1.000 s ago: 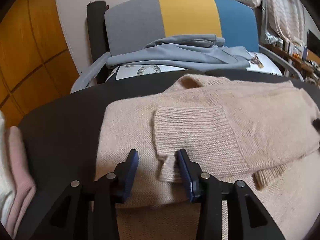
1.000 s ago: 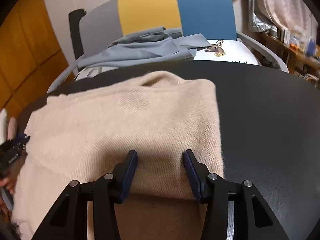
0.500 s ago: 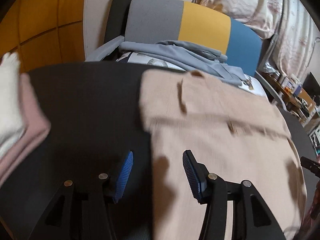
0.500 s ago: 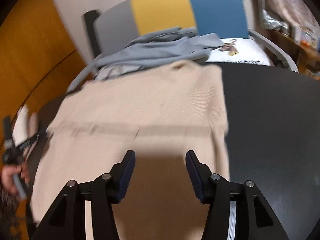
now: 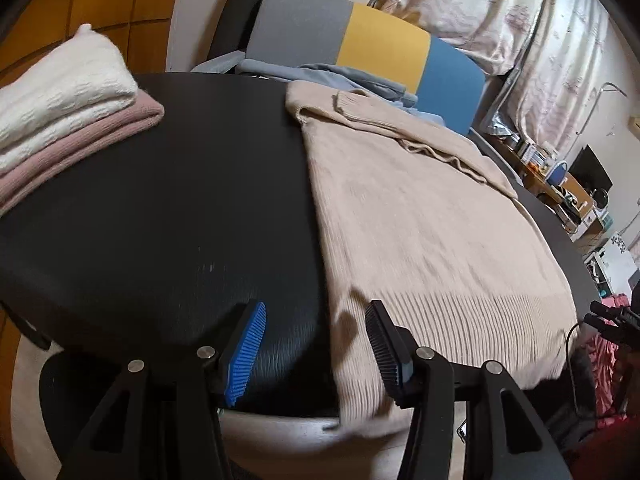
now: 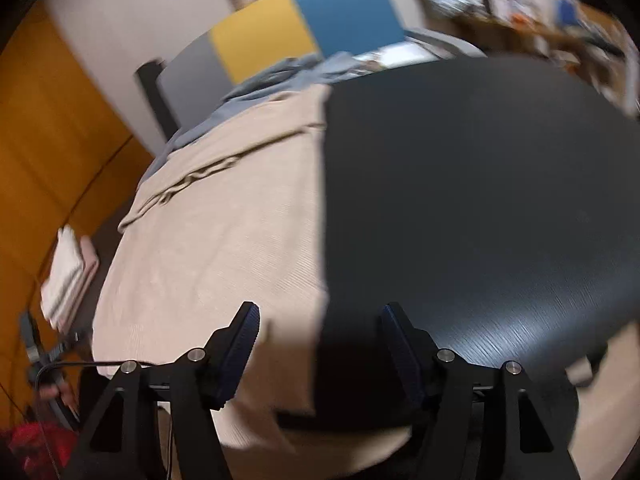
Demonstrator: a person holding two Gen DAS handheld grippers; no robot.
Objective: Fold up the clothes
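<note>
Left wrist view: beige sweater (image 5: 420, 216) sleeves folded, hem unfolded at 6 o'clock; left gripper (image 5: 316, 344) and right gripper (image 6: 320, 344) wide, empty.

Beige knit sweater (image 5: 420, 220), flat on table, sleeves folded in, hem overhanging edge

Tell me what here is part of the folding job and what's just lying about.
Job: beige sweater spread on the black table; left gripper and right gripper, both open.

Lying about: folded white and pink stack, grey-blue garment on the chair.
</note>
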